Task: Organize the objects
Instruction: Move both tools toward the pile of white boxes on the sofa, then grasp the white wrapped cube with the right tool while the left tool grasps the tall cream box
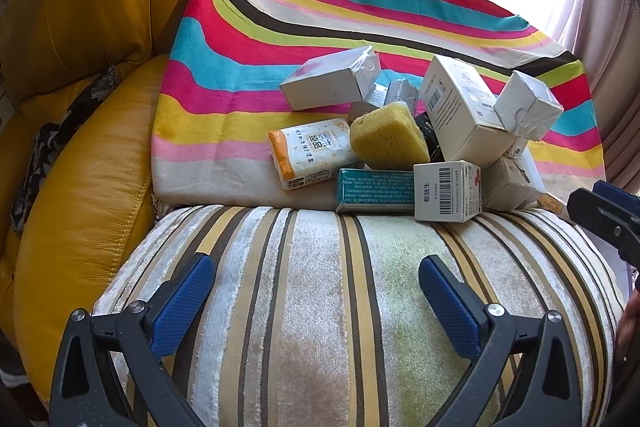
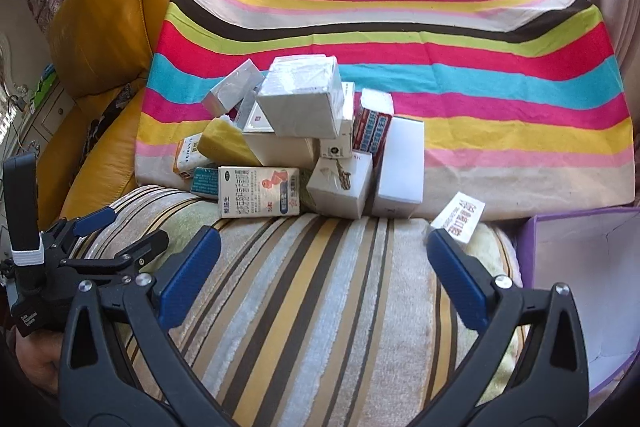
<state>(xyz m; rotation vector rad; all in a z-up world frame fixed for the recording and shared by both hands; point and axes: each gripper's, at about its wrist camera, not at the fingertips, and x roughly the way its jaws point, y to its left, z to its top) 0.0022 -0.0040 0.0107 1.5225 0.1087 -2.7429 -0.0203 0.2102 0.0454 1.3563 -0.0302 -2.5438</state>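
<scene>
One purple bin (image 2: pixel 580 291) in right view only, sponge (image 1: pixel 388 139) clearer left

A jumbled pile of small boxes (image 2: pixel 296 131) sits on the rainbow-striped cloth (image 2: pixel 480 75), several tilted against each other. A yellow sponge (image 1: pixel 388 139) leans on its left side, touching an orange-and-white tissue pack (image 1: pixel 308 151). A teal box (image 1: pixel 376 189) lies flat in front. One white box (image 2: pixel 458 217) lies apart, right

Black-framed tool (image 1: pixel 316 291), blue ribbed pads (image 1: pixel 182 301), silver screws
</scene>
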